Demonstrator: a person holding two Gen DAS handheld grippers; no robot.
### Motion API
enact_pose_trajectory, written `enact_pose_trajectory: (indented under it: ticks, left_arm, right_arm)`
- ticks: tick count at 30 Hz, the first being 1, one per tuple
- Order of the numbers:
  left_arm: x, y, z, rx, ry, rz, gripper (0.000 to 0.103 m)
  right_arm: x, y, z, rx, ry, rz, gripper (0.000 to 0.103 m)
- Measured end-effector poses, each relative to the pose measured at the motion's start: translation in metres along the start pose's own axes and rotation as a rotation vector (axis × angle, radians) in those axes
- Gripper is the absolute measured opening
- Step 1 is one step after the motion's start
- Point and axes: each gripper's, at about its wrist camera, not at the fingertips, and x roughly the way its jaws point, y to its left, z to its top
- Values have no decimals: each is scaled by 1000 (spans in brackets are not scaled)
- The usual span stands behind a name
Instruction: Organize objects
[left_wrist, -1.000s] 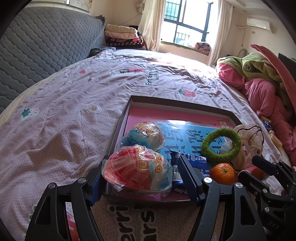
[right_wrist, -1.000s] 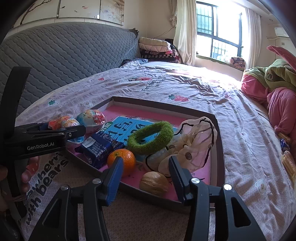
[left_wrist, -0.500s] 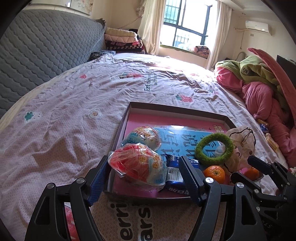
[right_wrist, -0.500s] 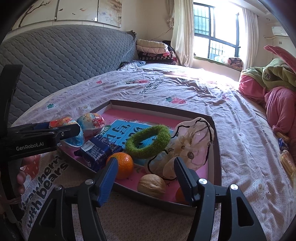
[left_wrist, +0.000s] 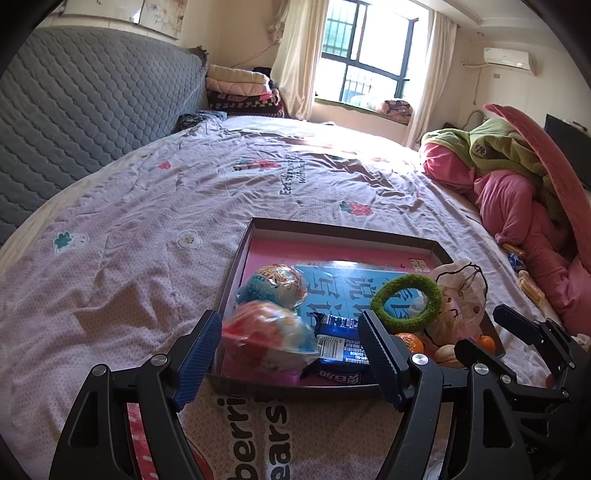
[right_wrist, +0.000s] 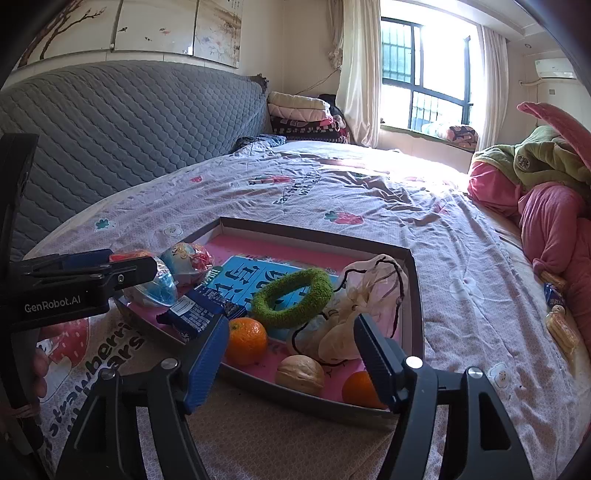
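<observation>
A brown-rimmed tray (left_wrist: 332, 227) (right_wrist: 314, 230) with a pink floor lies on the bed. My left gripper (left_wrist: 291, 347) hovers at its near edge, jaws opening. A red wrapped ball (left_wrist: 266, 332) lies blurred between them, free of the pads, next to a second wrapped ball (left_wrist: 273, 286) and a blue snack pack (left_wrist: 340, 347). My right gripper (right_wrist: 291, 354) is also opening, and a walnut (right_wrist: 300, 374) rests in the tray between its fingers, untouched. An orange (right_wrist: 245, 339), a green ring (right_wrist: 288, 317), a mesh bag (right_wrist: 369, 295) and another orange (right_wrist: 356, 389) lie around it.
A grey quilted headboard (left_wrist: 74, 110) runs along the left. Pink and green bedding (left_wrist: 517, 192) is heaped on the right, with wrapped snacks (right_wrist: 557, 325) on the cover beside it. Folded blankets (right_wrist: 303, 114) are stacked by the window.
My left gripper has risen and drawn back from the tray, its jaws spreading off the red wrapped ball. My right gripper's jaws have widened around the walnut, uncovering the second orange.
</observation>
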Motion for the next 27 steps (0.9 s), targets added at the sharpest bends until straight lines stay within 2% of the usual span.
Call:
enact_pose_trajectory:
  ticks: [16, 27]
  left_arm:
    - [-33, 1, 8, 1, -54, 9, 78]
    - [-65, 8, 12, -17, -92, 63, 79]
  right_arm:
    - [-23, 7, 17, 46, -47, -42, 75]
    - [-49, 17, 29, 63, -83, -48, 79]
